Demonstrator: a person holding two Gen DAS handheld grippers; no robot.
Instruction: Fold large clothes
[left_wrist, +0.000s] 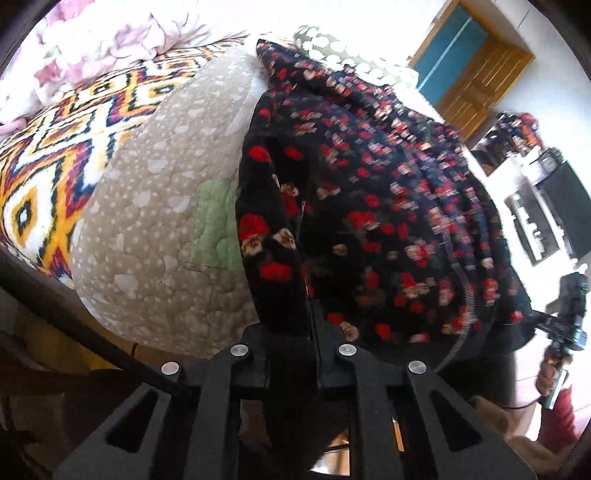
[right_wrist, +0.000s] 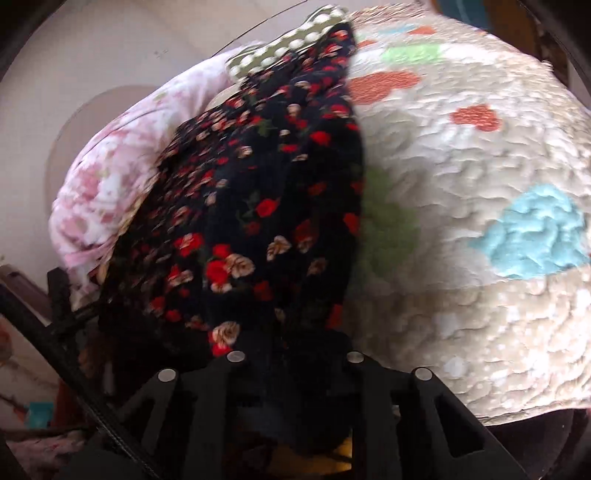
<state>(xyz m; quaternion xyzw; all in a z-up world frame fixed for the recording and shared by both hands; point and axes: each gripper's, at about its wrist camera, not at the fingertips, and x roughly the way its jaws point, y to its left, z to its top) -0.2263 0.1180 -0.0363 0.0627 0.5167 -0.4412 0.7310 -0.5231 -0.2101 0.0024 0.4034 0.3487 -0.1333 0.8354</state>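
A large black garment with red and cream roses (left_wrist: 369, 192) stretches across a bed, from the near edge to the far end. My left gripper (left_wrist: 312, 321) is shut on its near edge; the cloth bunches up from between the jaws. The same garment (right_wrist: 258, 192) fills the middle of the right wrist view. My right gripper (right_wrist: 295, 343) is shut on another part of its near edge. The right gripper also shows in the left wrist view (left_wrist: 569, 314), held in a hand at the right. The fingertips of both are hidden by cloth.
A beige quilted bedspread (left_wrist: 155, 206) with coloured hearts (right_wrist: 539, 232) covers the bed. A patterned orange blanket (left_wrist: 55, 155) and a pink floral quilt (right_wrist: 110, 177) lie at the far side. A green dotted cloth (left_wrist: 332, 44) lies beyond the garment. A wooden door (left_wrist: 472, 70) and shelves stand at right.
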